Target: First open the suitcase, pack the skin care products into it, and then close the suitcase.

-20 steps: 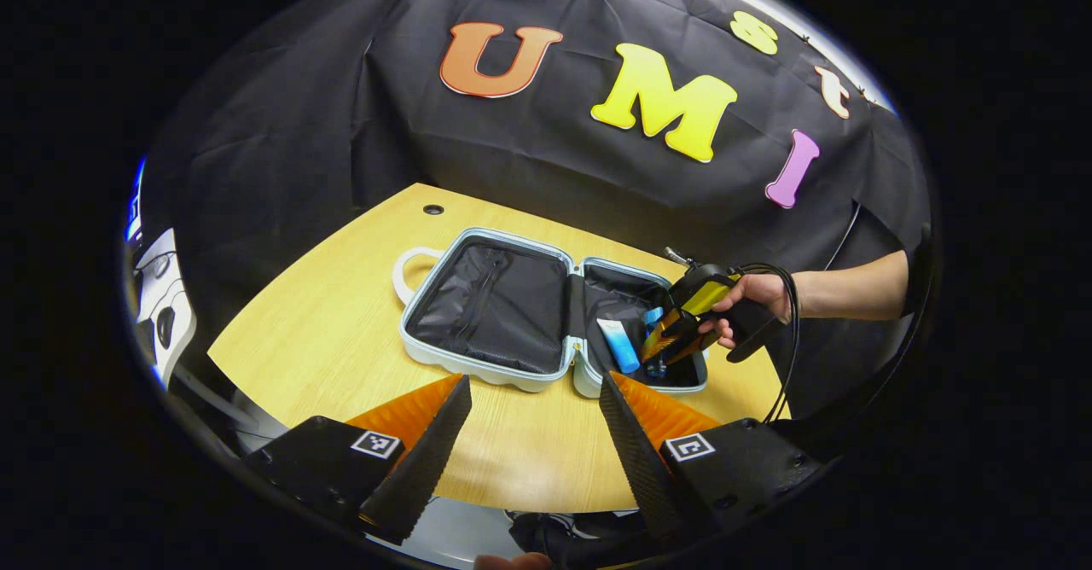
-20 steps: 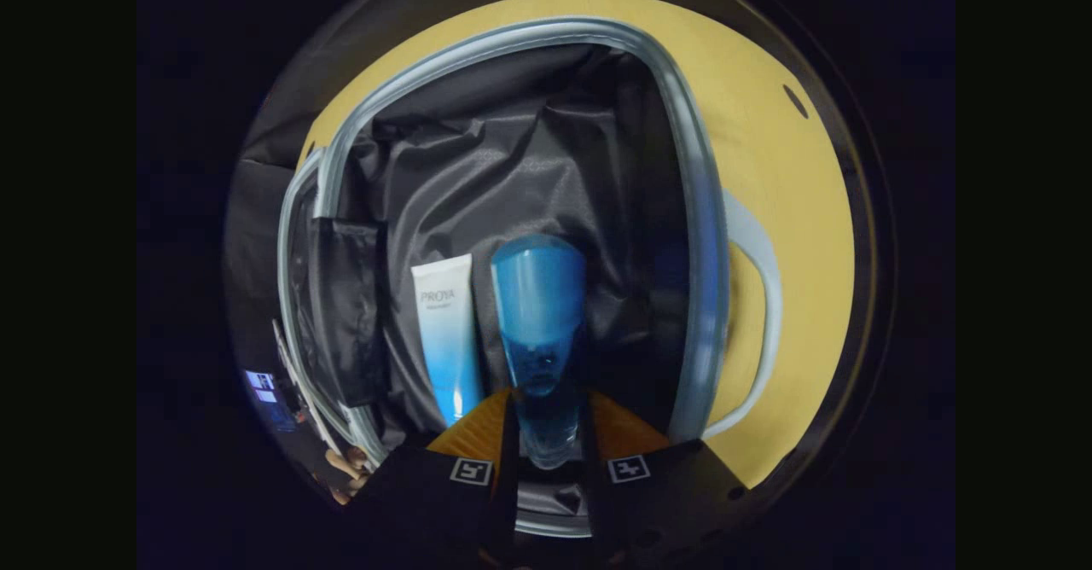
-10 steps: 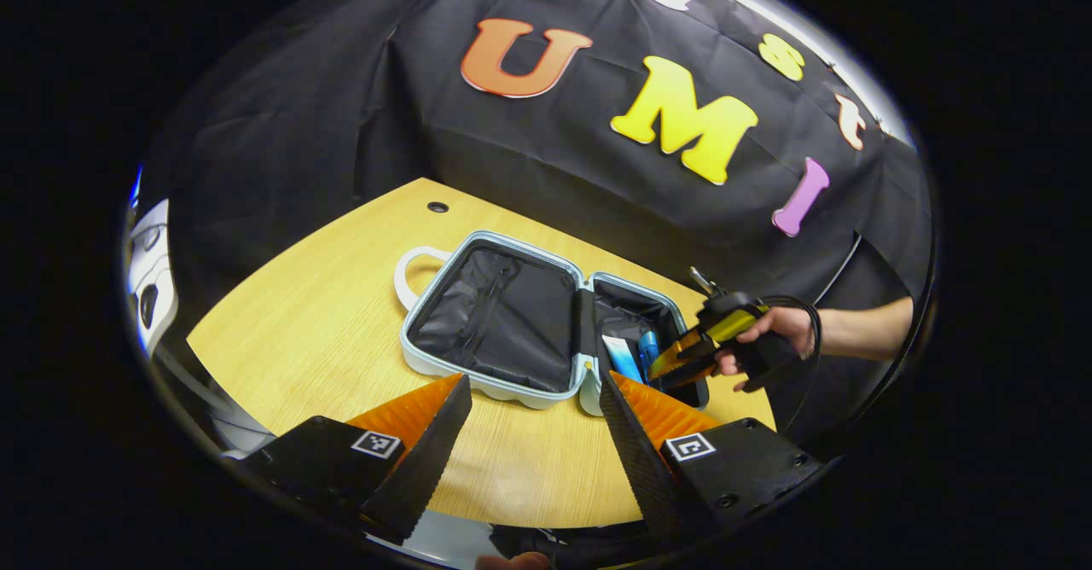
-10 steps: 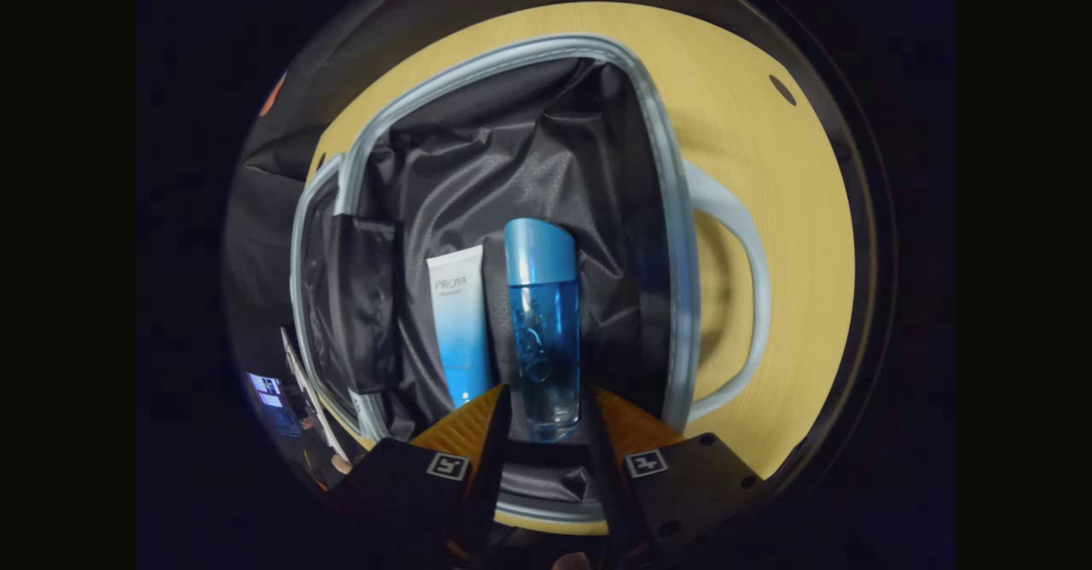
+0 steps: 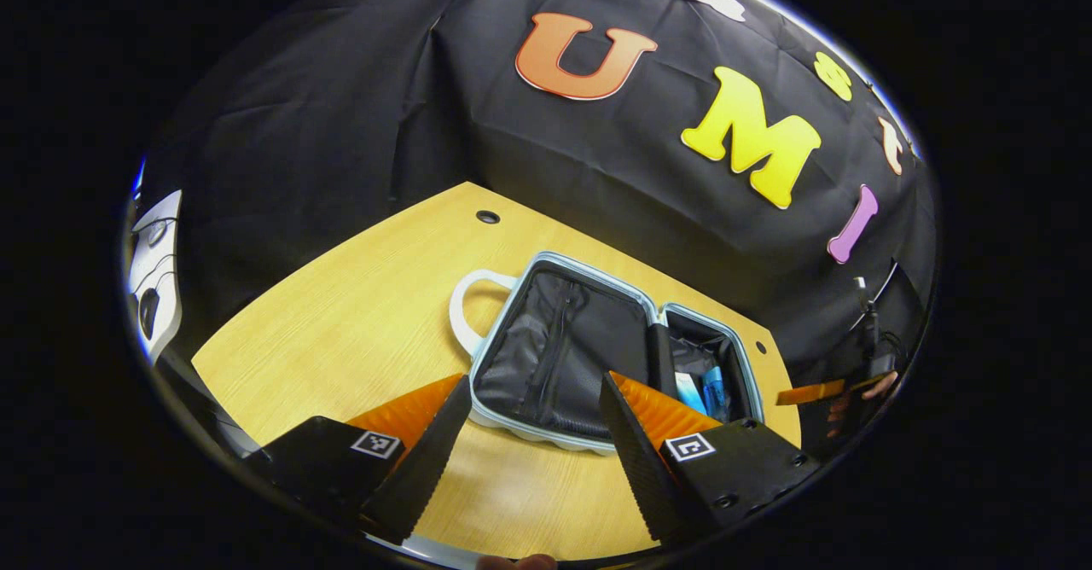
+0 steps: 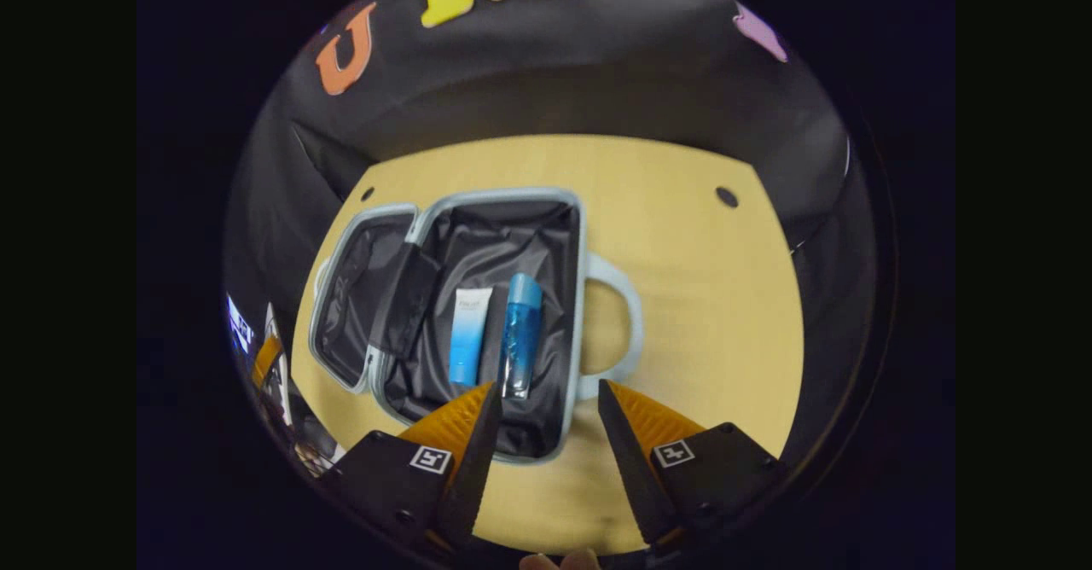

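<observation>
Below, left gripper view: your left gripper (image 5: pixel 533 433) spreads wide at the bottom of the frame with nothing between its fingers. Just above them the suitcase (image 5: pixel 559 357) lies open on the wooden table (image 5: pixel 358 331), its white handle (image 5: pixel 465 314) toward the left. The right finger partly covers the far half, where the white-and-blue tube (image 5: pixel 688 391) and the blue bottle (image 5: pixel 715 389) lie side by side. A cable hole (image 5: pixel 488 217) marks the table's upper middle. At the right edge, a hand (image 5: pixel 862 395) holds the right gripper, too dim to read.

Right gripper view: your right gripper (image 6: pixel 542 442) also stands wide and empty. The suitcase (image 6: pixel 478 314) sits at centre, the tube (image 6: pixel 467 335) and bottle (image 6: pixel 519 335) lying parallel in its right half, handle (image 6: pixel 618 327) toward the right. The left fingertip overlaps that half's lower edge.
</observation>
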The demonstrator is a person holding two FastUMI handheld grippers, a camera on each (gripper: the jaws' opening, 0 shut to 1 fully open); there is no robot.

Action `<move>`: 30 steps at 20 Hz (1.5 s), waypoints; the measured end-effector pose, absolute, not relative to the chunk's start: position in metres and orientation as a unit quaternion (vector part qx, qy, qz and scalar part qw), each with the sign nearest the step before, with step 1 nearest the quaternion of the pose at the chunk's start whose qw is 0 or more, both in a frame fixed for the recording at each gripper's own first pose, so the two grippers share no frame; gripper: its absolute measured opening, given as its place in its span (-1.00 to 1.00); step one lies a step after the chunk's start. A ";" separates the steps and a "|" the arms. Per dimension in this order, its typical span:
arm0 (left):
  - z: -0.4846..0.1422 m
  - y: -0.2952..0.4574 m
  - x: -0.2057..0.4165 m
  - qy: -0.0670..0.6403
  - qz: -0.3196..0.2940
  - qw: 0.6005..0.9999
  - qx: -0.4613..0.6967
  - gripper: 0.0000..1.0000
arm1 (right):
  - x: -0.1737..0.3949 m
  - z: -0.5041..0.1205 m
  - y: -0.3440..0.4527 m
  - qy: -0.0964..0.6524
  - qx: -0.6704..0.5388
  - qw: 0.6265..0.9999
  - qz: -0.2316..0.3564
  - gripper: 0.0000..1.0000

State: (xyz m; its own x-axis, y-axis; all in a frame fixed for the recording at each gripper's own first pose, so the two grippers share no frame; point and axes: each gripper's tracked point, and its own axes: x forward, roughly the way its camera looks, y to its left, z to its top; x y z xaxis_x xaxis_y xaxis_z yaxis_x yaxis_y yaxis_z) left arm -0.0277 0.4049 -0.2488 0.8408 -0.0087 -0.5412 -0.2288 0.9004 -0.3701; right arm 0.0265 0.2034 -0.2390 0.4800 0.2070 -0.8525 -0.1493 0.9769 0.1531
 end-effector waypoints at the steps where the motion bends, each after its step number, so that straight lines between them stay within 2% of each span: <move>1: -0.255 0.404 -0.023 0.283 0.060 0.932 -0.217 0.93 | 0.024 -0.228 0.195 0.471 0.024 0.876 0.098 0.25; 2: -0.261 0.406 -0.019 0.289 0.062 0.931 -0.216 0.93 | 0.020 -0.217 0.189 0.443 0.021 0.891 0.096 0.35; 6: -0.274 0.421 -0.002 0.303 0.068 0.926 -0.217 0.93 | 0.002 -0.176 0.162 0.359 0.037 0.927 0.099 0.36; 9: -0.283 0.435 0.012 0.307 0.073 0.921 -0.228 0.92 | 0.002 -0.162 0.131 0.309 0.032 0.948 0.074 0.37; 14: -0.293 0.471 0.044 0.309 0.081 0.918 -0.236 0.90 | -0.008 -0.151 0.111 0.295 0.032 0.953 0.060 0.38; 15: -0.295 0.478 0.053 0.306 0.083 0.916 -0.246 0.91 | -0.010 -0.148 0.108 0.295 0.031 0.953 0.056 0.29; 16: -0.299 0.484 0.059 0.312 0.089 0.911 -0.255 0.89 | -0.012 -0.146 0.108 0.292 0.030 0.954 0.054 0.38; 19: -0.320 0.493 0.076 0.329 0.097 0.900 -0.269 0.89 | -0.017 -0.142 0.101 0.287 0.022 0.957 0.046 0.38; 23: -0.354 0.502 0.086 0.372 0.112 0.884 -0.259 0.72 | -0.022 -0.139 0.089 0.291 0.000 0.956 0.037 0.37; 24: -0.358 0.501 0.089 0.379 0.110 0.880 -0.264 0.67 | -0.023 -0.138 0.086 0.292 0.002 0.956 0.033 0.29; 25: -0.362 0.499 0.091 0.387 0.110 0.876 -0.265 0.49 | -0.023 -0.138 0.083 0.293 0.003 0.956 0.028 0.37; 26: -0.366 0.499 0.094 0.392 0.110 0.876 -0.260 0.55 | -0.024 -0.138 0.080 0.295 0.005 0.955 0.023 0.29; 28: -0.370 0.497 0.100 0.399 0.107 0.873 -0.258 0.39 | -0.026 -0.135 0.073 0.297 0.006 0.955 0.012 0.29; 29: -0.371 0.497 0.102 0.402 0.106 0.871 -0.262 0.46 | -0.028 -0.132 0.070 0.294 0.007 0.956 0.007 0.29; 30: -0.372 0.496 0.103 0.403 0.108 0.869 -0.266 0.17 | -0.030 -0.129 0.065 0.292 0.005 0.957 0.001 0.38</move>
